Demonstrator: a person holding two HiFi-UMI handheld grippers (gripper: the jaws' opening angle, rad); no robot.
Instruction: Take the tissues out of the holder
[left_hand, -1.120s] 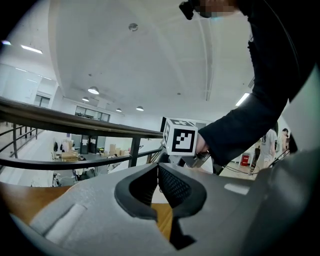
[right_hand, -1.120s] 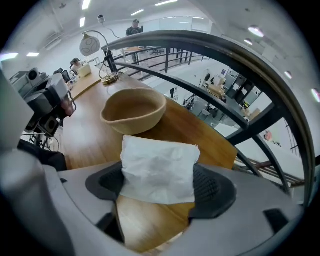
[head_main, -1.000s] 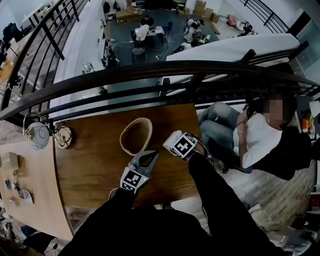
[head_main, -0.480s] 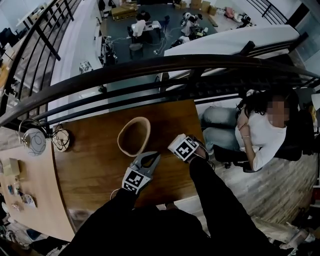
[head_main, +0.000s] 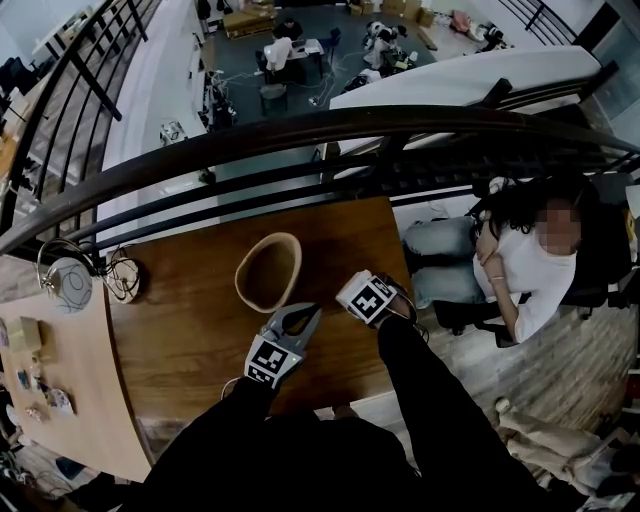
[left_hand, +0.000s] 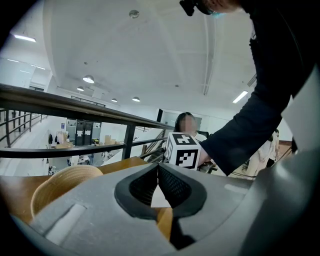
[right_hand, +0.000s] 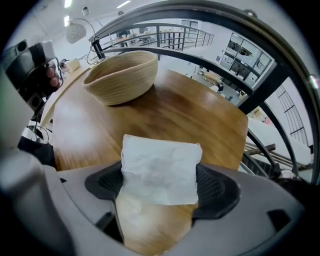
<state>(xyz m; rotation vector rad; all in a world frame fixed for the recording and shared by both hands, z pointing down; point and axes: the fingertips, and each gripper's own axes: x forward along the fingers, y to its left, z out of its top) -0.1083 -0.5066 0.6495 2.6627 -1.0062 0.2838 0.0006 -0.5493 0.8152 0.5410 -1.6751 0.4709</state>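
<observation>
Tissues pinched in the right claw, outside the basket

A wooden table (head_main: 190, 330) carries a woven basket (head_main: 268, 270) close to its far edge. The left claw (head_main: 305, 316) lies low over the wood just in front of the basket, its jaws pressed together with nothing between them. The right claw (right_hand: 160, 186) points down by the table's right edge and pinches the folded white tissues (right_hand: 161, 167), both pads against their sides, near the basket.

Table (head_main: 190, 330): holder (head_main: 268, 272) on it, railing (head_main: 300, 140) behind; tissues (right_hand: 160, 167) right of holder, near table edge.
</observation>
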